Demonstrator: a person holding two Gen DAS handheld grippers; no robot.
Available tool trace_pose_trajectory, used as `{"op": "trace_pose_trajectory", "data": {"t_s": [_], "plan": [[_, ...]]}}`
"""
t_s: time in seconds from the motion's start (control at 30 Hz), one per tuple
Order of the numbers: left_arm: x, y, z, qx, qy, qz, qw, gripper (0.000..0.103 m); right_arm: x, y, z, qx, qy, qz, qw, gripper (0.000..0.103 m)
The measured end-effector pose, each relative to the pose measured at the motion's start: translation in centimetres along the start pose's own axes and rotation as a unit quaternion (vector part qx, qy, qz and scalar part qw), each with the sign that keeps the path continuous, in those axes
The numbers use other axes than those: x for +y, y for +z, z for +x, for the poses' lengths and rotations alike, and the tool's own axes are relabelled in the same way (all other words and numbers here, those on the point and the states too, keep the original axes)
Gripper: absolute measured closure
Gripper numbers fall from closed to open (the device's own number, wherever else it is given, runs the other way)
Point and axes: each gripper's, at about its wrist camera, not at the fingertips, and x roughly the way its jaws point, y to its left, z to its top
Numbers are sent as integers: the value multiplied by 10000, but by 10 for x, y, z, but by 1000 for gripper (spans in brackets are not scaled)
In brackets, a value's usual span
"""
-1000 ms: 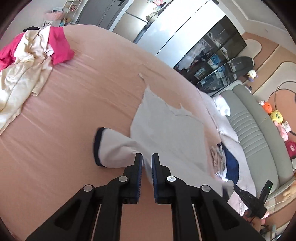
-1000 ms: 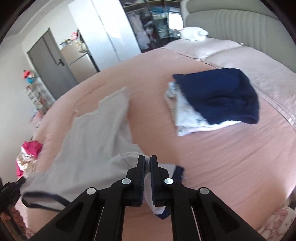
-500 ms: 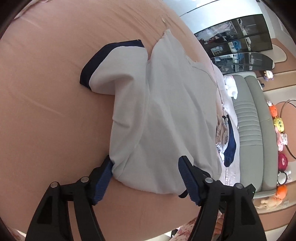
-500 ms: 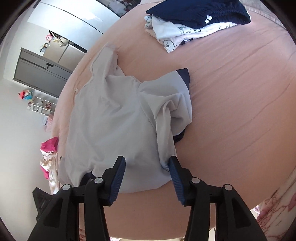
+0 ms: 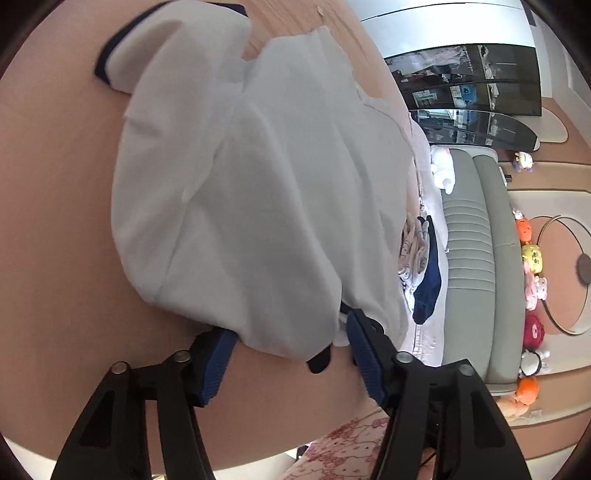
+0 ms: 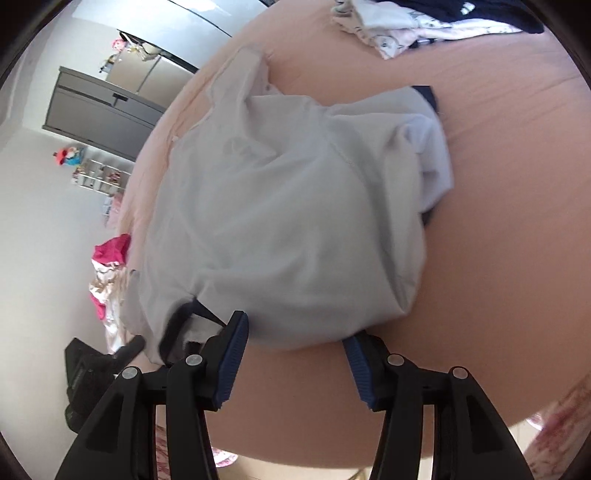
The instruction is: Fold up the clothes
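I've got the white shirt [image 5: 258, 192] lying on the pink bedsheet [image 5: 55, 258], bunched and partly folded over itself, with a navy-trimmed sleeve [image 5: 177, 40] sticking out at the far end. My left gripper [image 5: 288, 354] sits right at the near hem, fingers spread wide, one blue pad [image 5: 218, 360] on each side of the cloth edge and nothing clamped. Over on the right wrist view, same story: right gripper [image 6: 295, 358] with fingers wide apart, straddling the shirt's [image 6: 288, 206] near edge, which droops between the pads (navy trim peeks out just left of my left-hand finger there). A stack of folded clothes [image 6: 413, 26], navy on top, lies farther up the bed, well apart from the shirt. A heap of pink and cream garments [image 6: 107, 273] sits off at the bed's left side. Grey padded headboard [image 5: 476, 258] with soft toys [image 5: 532, 258] along it.
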Motion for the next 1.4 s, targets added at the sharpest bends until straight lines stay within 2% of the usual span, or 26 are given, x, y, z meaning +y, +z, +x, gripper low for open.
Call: {"op": "trace_pose_trajectory", "data": {"t_s": [0.07, 0.1, 0.17, 0.27, 0.33, 0.37, 0.43, 0.5, 0.57, 0.63, 0.7, 0.77, 0.8, 0.83, 0.9, 1.0, 1.1, 1.17, 1.2, 1.23, 1.27, 1.33, 1.4], "plan": [[-5, 9, 4, -140, 17, 58, 9999, 67, 1, 11, 4, -196, 81, 123, 9997, 54], [-14, 12, -3, -260, -56, 176, 9995, 79, 4, 16, 1, -299, 95, 127, 9994, 55], [-31, 18, -16, -501, -201, 412, 9977, 80, 22, 26, -11, -484, 334, -73, 9982, 59], [-56, 27, -35, -860, -417, 764, 9925, 77, 48, 34, -46, -1104, 637, -630, 9898, 59], [-64, 31, -42, -979, -450, 923, 9899, 76, 50, 41, -48, -1287, 408, -688, 9884, 58], [-59, 30, -39, -864, -318, 852, 9921, 76, 50, 44, -46, -1304, 289, -671, 9888, 57], [-45, 22, -27, -377, 5, 591, 9975, 76, 42, 45, -20, -766, 63, -294, 9966, 57], [-32, 4, -19, -104, 70, 537, 9985, 76, 29, 33, -3, -310, 216, 40, 9993, 57], [-18, -12, -16, 58, 199, 423, 9989, 75, 25, 17, 6, -120, 52, -79, 9999, 57], [-4, -27, -14, 237, 325, 201, 9990, 73, 24, 3, 25, 195, -394, -208, 9988, 56], [8, -37, -14, 311, 111, -140, 9994, 67, 20, -5, 28, 247, -454, -227, 9984, 56], [16, -41, -14, 311, -277, -409, 9983, 62, 17, -8, 25, 70, -332, -204, 9992, 54], [16, -39, -13, 246, -468, -572, 9970, 57, 15, -6, 27, 29, -188, -121, 9997, 51], [17, -38, -12, 180, -658, -734, 9950, 52, 14, -4, 29, -5, -27, -37, 10000, 42], [17, -35, -11, 41, -1004, -1048, 9894, 41, 13, 0, 33, -22, 401, 158, 9991, 40], [16, -25, -13, -331, -842, -1367, 9865, 40, 17, 8, 39, -41, 663, 379, 9971, 40], [7, -17, -5, -477, -528, -1331, 9885, 40, 21, 17, 51, 6, 432, 371, 9984, 40], [-8, -11, -3, -325, -287, -848, 9954, 50, 25, 20, 54, -7, 442, 310, 9985, 41], [-18, -11, -7, -356, -224, -555, 9976, 75, 30, 21, 53, -45, 503, 208, 9985, 42], [-28, -10, -12, -389, -175, -274, 9987, 86, 36, 21, 48, -92, 568, 19, 9983, 59], [-37, -11, -17, -435, -219, -67, 9988, 86, 42, 21, 43, -143, 610, -178, 9979, 71], [-53, -11, -28, -491, -424, 196, 9977, 86, 56, 23, 30, -281, 568, -530, 9966, 75], [-64, -7, -36, -566, -613, 352, 9959, 86, 61, 30, 18, -461, 690, -530, 9951, 76]]}}
